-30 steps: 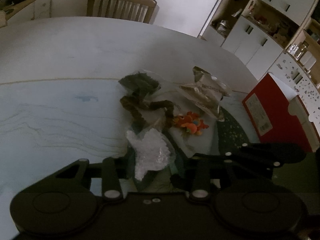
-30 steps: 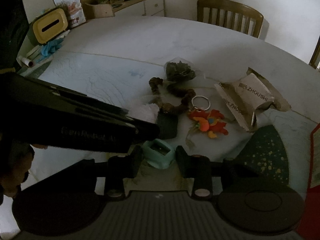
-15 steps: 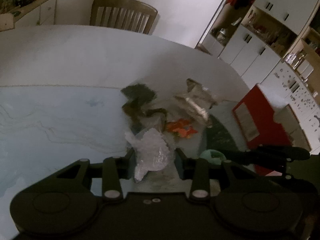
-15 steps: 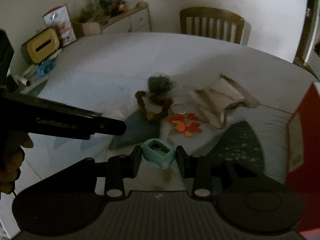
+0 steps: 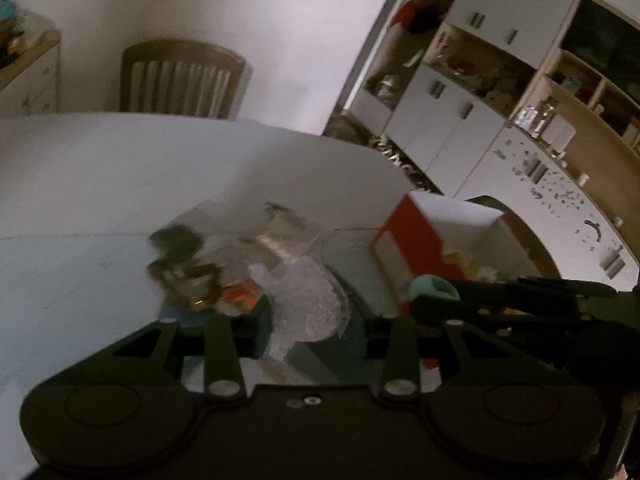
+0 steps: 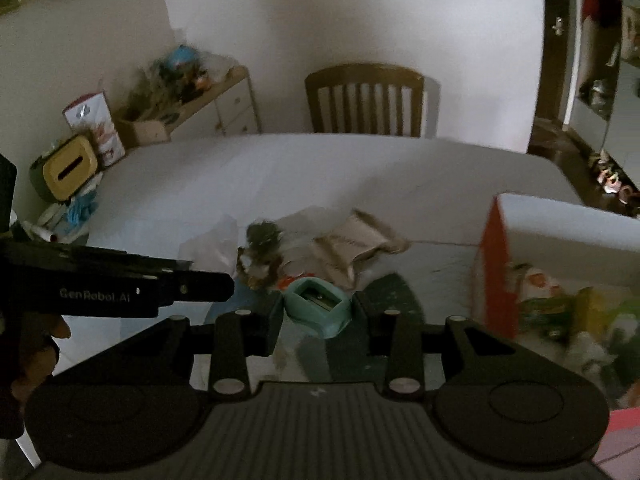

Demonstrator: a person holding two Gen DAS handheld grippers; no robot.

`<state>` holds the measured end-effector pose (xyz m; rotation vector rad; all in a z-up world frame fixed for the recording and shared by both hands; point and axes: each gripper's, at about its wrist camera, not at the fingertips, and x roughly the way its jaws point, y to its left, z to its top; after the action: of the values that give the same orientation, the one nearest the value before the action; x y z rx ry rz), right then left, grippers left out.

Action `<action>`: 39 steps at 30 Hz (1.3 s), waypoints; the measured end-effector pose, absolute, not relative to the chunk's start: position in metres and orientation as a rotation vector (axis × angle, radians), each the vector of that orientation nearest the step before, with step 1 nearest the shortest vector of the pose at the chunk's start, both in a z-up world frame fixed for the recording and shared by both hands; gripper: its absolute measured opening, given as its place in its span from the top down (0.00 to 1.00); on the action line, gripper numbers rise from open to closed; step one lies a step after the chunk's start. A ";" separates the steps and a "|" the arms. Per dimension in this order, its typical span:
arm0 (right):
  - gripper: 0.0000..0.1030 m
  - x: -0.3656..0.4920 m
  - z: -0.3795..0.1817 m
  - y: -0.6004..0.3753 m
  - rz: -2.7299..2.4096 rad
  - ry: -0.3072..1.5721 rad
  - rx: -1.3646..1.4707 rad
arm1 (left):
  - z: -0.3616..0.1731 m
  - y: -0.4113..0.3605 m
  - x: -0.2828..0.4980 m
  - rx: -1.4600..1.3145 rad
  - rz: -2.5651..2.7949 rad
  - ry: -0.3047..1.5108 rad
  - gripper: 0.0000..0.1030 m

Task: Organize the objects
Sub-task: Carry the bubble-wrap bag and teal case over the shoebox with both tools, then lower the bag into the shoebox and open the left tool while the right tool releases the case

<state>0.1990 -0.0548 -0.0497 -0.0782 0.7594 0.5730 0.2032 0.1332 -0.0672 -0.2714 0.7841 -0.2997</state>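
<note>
Pale, wood-grained laminate covers the round table, the largest thing in view, with a slatted wooden chair drawn up at its far edge. At the table's right edge stands an open red box with a white flap, packets lying inside it. Near the middle of the table sits a blurred heap: a crumpled tan paper packet, a dark string of beads, and a bit of orange that cannot be made out clearly. A dark green speckled mat lies at the near side, between the heap and the box.

The left gripper is clamped on a crinkled clear plastic bag, which is lifted clear of the table above the near side of the heap. The right gripper is clamped on a small mint-green sharpener, held off the table over the mat, just left of the red box.
</note>
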 end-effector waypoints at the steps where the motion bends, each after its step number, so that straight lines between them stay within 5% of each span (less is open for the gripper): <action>1: 0.65 0.198 -0.046 -0.061 0.569 0.753 -0.072 | -0.063 0.127 0.203 -0.269 -0.309 0.778 0.63; 39: 0.65 0.280 -0.050 -0.304 0.312 0.769 0.069 | -0.066 -0.127 0.259 -0.014 -0.388 0.902 0.63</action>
<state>0.2800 -0.3041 -0.0500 0.0690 0.7692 0.3119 0.2590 -0.1274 -0.0662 -0.0141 0.9016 -0.3882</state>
